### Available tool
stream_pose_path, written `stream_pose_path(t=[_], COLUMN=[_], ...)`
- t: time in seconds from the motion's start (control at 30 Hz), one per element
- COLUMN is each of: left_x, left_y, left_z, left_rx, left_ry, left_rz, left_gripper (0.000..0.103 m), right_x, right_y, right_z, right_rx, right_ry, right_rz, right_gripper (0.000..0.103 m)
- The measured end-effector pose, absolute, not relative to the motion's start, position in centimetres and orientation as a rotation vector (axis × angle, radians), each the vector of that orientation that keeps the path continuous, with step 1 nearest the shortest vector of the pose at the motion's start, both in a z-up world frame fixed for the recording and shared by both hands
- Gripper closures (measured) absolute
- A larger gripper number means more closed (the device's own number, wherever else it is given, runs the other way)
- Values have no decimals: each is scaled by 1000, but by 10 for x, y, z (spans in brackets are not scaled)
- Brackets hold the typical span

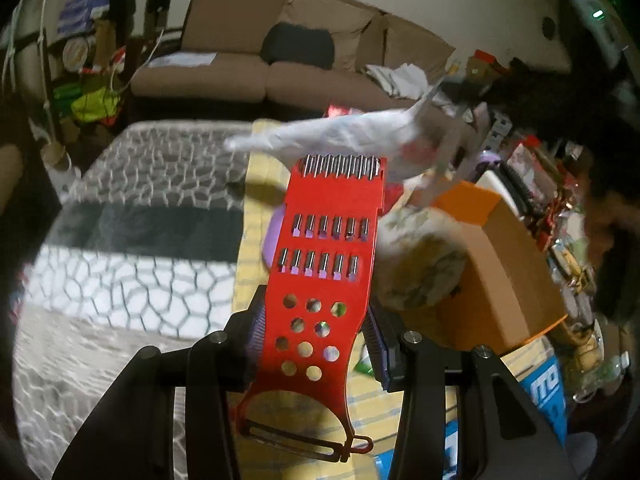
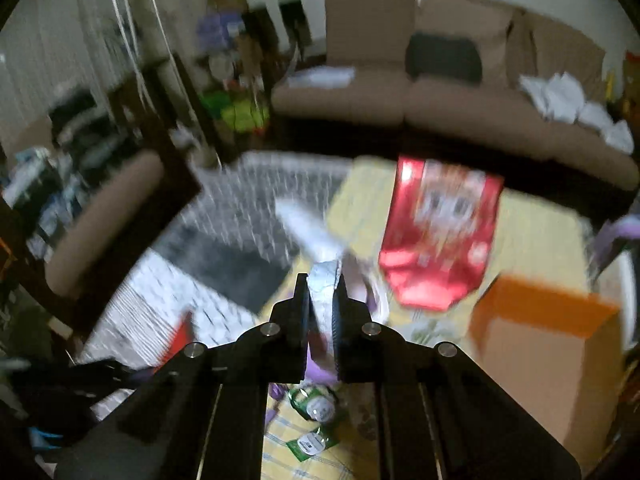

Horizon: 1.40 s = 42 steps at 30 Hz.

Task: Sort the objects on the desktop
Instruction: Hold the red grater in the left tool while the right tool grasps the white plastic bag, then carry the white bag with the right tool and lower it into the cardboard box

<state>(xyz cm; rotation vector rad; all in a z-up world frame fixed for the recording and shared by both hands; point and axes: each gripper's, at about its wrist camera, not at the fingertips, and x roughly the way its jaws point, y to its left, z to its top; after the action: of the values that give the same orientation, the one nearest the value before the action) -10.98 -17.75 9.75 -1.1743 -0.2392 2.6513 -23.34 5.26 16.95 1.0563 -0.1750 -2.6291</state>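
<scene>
The flat red plastic grater (image 1: 326,264) with rows of steel blades, round holes and a peeler slot at its near end stands up between the pads of my left hand-held gripper (image 1: 316,344), which is clenched on its two long edges just above the handle loop. It tilts away from me over the yellow checked tabletop (image 1: 250,216).

My right hand-held gripper (image 2: 321,286) is clamped on a crumpled white plastic wrapper (image 2: 322,280), jaws nearly together with the thin film pinched between the pads. The wrapper's loose end trails up and to the left, blurred. In the left wrist view the same wrapper stretches across, just past the grater's top edge.

Below the right hand-held gripper, two small green sachets (image 2: 314,424) lie on the tabletop. A shiny red foil bag (image 2: 436,236) lies further out, near the far edge of the tabletop. An open brown cardboard box with orange flaps (image 2: 548,356) stands to the right, close beside both grippers, and clutter is piled behind it. To the left the tabletop ends, and a grey and white patterned rug (image 1: 132,216) on the floor gives open room up to the brown sofa (image 1: 280,56).
</scene>
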Motion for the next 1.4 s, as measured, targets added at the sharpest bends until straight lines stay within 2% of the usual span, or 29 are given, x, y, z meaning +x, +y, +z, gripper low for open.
stream_pose_path(t=[0.23,0.47,0.6,0.7,0.9,1.0,1.13,1.4], left_x=[-109,-105,-109,-114,-131,-131,-135,-137], left_y=[-133,-67,-28,1,33,34,33,28], left_z=[171,202,196,183,147,139,141,154], left_rx=[-1080,-1052,-1078,-1103,-1188,-1206,-1205,-1175], left_ry=[-132,-76,-69,-52,-22,-16,10,-13], left_rz=[2648,2553,2494,2462,2422,2420,2438,2448], left_gripper=[58,58,58,58,58,58,58,58], right_x=[-187,-125,-106,-102,-133,-134,-133,-156], right_y=[103,172,215,238,262,264,263,261], right_z=[276,323,318,290,163,134,159,261], right_rx=[917,886,935,1015,1386,1420,1309,1142], right_ry=[-131,-148,-177,-205,-142,-99,-74,-93], right_rz=[-2744,-2846,-2851,-2806,-2701,-2684,-2728,-2860], right_gripper=[94,94,94,94,94,94,94,94])
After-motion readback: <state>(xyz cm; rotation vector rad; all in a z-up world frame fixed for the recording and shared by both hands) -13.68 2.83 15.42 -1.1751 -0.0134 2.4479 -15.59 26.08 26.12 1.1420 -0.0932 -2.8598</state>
